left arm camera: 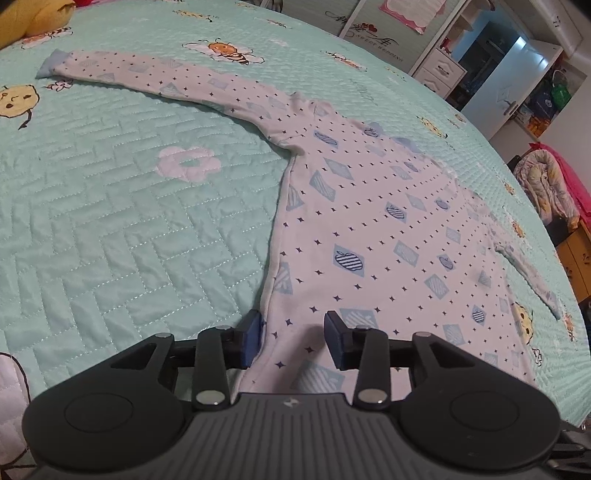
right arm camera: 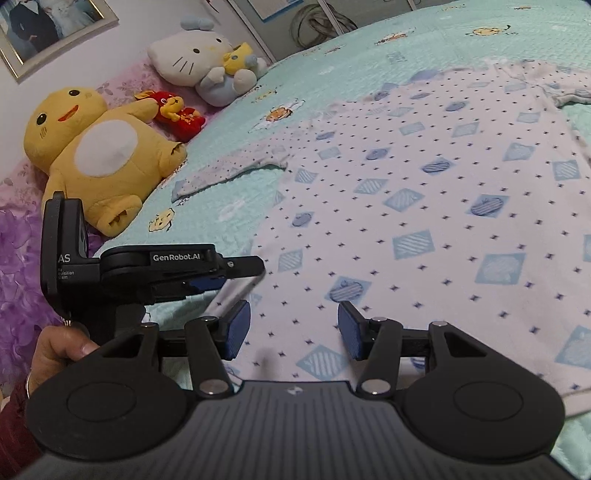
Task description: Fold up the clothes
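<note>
Left tool (left arm camera: 293, 339): jaws spread, blue pads (left arm camera: 254, 338) apart. The hem edge of the shirt (left arm camera: 369, 229) lies between them, but the pads do not press on it; cloth rests flat on the bed. From the right wrist view the left tool (right arm camera: 236, 275) shows side-on at the shirt's lower left corner, a hand (right arm camera: 61, 345) gripping its handle, dark red sleeve (right arm camera: 14, 417) at the wrist.

Right tool (right arm camera: 293, 328): jaws spread, blue pads (right arm camera: 236, 328) wide apart, hovering low over the shirt's hem area. Nothing pinched. Whether the pad tips touch the cloth I cannot tell.

Shirt: white, long-sleeved, printed with small dark stars and pale blue diamonds. Spread flat, front up, on the bed. Hem nearest both tools, collar at the far end. One sleeve (left arm camera: 147, 74) stretches out to the far left with a blue cuff at its end; the other sleeve (left arm camera: 528, 269) runs down toward the right edge of the bed. No fold made yet.

Bed cover (left arm camera: 110, 229): mint green, quilted, with bee and flower prints.

Beyond the shirt, at the head of the bed: yellow plush (right arm camera: 96, 151), small red plush (right arm camera: 173, 110) touching its arm, white cat plush (right arm camera: 199, 59) further back. Framed picture (right arm camera: 48, 26) on the wall above. On the opposite side, white drawers (left arm camera: 439, 70) and a doorway, coloured clutter near the bed's right edge.
</note>
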A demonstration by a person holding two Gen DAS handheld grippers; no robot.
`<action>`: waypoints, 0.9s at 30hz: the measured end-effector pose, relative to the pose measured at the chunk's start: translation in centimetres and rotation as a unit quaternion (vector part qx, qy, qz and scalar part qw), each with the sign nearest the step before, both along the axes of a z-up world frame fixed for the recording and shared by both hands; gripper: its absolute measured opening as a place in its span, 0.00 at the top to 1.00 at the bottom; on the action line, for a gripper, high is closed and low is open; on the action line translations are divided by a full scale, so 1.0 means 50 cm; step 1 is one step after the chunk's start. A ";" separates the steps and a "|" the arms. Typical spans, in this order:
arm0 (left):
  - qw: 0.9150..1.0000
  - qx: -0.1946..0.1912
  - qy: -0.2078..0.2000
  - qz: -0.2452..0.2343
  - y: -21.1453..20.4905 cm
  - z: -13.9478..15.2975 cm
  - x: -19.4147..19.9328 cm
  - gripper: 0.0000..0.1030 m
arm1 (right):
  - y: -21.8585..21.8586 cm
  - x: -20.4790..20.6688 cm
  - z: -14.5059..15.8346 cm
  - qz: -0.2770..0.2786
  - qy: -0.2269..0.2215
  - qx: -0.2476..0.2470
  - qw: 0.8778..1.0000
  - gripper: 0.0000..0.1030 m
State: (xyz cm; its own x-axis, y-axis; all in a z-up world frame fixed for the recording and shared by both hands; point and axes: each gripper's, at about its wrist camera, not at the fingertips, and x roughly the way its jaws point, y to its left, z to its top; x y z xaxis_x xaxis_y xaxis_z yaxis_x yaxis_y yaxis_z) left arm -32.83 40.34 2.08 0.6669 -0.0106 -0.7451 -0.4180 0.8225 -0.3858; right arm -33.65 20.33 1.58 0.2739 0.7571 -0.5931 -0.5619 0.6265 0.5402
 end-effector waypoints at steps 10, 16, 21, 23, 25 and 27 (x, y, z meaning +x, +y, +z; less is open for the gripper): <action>1.000 0.008 0.005 -0.008 -0.005 0.001 0.003 0.59 | 0.015 -0.017 -0.026 0.014 0.048 0.015 0.999 0.72; 1.000 0.008 0.006 -0.004 -0.007 0.001 0.003 0.57 | 0.024 -0.025 -0.001 0.027 0.031 0.035 0.999 0.71; 0.997 -0.063 -0.032 0.015 0.032 -0.011 -0.022 0.55 | 0.038 -0.025 -0.049 0.040 0.071 0.018 0.997 0.71; 0.994 -0.099 -0.045 0.020 0.052 -0.019 -0.031 0.55 | 0.032 -0.017 -0.050 0.041 0.081 0.026 0.996 0.71; 0.989 -0.134 -0.056 0.024 0.071 -0.028 -0.038 0.57 | 0.025 -0.009 -0.052 0.038 0.096 0.036 0.994 0.71; 0.987 -0.148 -0.059 0.031 0.084 -0.028 -0.045 0.59 | 0.019 -0.004 -0.057 0.033 0.112 0.047 0.992 0.71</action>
